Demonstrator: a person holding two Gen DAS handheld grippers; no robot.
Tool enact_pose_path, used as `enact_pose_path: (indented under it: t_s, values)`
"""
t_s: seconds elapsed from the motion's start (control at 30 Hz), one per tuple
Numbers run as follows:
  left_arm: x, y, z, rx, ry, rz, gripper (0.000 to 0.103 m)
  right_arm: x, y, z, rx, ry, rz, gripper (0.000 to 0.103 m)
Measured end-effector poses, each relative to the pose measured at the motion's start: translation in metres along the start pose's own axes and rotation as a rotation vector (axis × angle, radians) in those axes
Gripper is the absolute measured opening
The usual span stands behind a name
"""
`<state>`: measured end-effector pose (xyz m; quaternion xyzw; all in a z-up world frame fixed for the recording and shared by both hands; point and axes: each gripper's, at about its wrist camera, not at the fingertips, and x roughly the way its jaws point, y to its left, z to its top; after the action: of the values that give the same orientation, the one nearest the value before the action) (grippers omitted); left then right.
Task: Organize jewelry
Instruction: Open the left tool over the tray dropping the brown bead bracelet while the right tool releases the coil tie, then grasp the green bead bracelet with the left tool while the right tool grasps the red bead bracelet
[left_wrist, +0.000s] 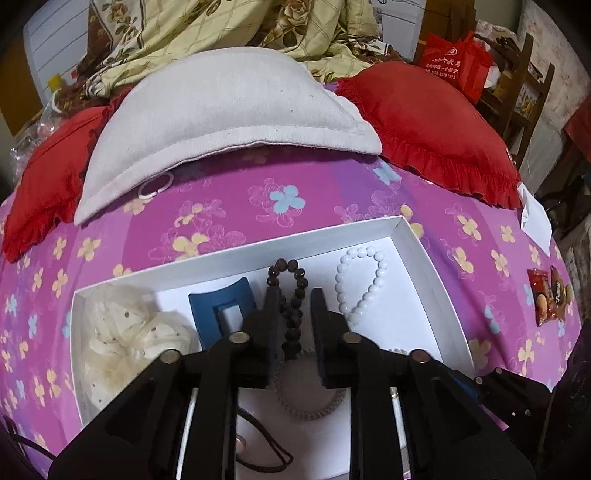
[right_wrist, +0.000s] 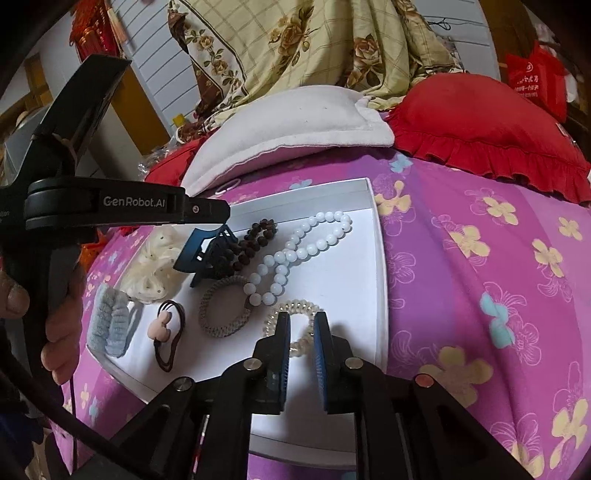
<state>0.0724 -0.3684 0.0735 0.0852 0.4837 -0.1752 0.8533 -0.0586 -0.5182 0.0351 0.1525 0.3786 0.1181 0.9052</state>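
1. A shallow white box (right_wrist: 373, 229) is lying on a pink flowered bedsheet (right_wrist: 480, 295), and all the jewelry and hair pieces in sight are sitting inside it
2. The left gripper (left_wrist: 294, 295) is hanging over the middle of the box with its fingers slightly apart; a dark bead bracelet (left_wrist: 291, 295) is lying in the gap between them, and the pads are not visibly pressing on it
3. The right gripper (right_wrist: 302, 319) is pointing down at the near right part of the box, its fingers a little apart and straddling a clear spiral hair tie (right_wrist: 295, 308) without clamping it
4. A white bead bracelet (right_wrist: 303, 251) is lying just right of the dark one, with a blue hair claw (left_wrist: 221, 310) and a cream scrunchie (left_wrist: 122, 325) to the left
5. A grey braided band (right_wrist: 221, 314), a brown hair tie with a pink charm (right_wrist: 166, 332) and a pale blue scrunchie (right_wrist: 110, 325) are sitting nearer the front
6. A white pillow (left_wrist: 221, 122) and red cushions (left_wrist: 436, 125) are resting beyond the box
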Motion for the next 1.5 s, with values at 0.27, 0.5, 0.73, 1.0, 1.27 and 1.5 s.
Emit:
enact_pose_path:
  t_s: [0.27, 0.5, 0.73, 1.0, 1.27, 1.5]
  values:
    - [-0.073, -0.004, -0.027, 0.037, -0.101, -0.032, 0.020, -0.023, 0.001, 0.006, 0.006, -0.075, 0.008, 0.032]
    - [-0.156, 0.018, -0.096, 0.007, -0.209, -0.020, 0.044, -0.071, 0.002, -0.011, 0.075, -0.159, 0.050, 0.037]
    - [-0.167, 0.044, -0.183, -0.061, -0.129, -0.003, 0.044, -0.068, 0.046, -0.059, 0.058, 0.012, 0.148, 0.036]
    - [-0.161, 0.052, -0.235, -0.144, -0.069, -0.035, 0.044, -0.029, 0.074, -0.086, -0.083, 0.088, -0.014, 0.023]
    - [-0.156, 0.050, -0.246, -0.151, -0.044, -0.026, 0.044, -0.030, 0.062, -0.076, -0.100, 0.092, -0.112, 0.008]
    - [-0.131, 0.028, -0.233, -0.122, -0.008, -0.069, 0.044, -0.062, 0.010, -0.063, 0.021, 0.053, -0.248, 0.008]
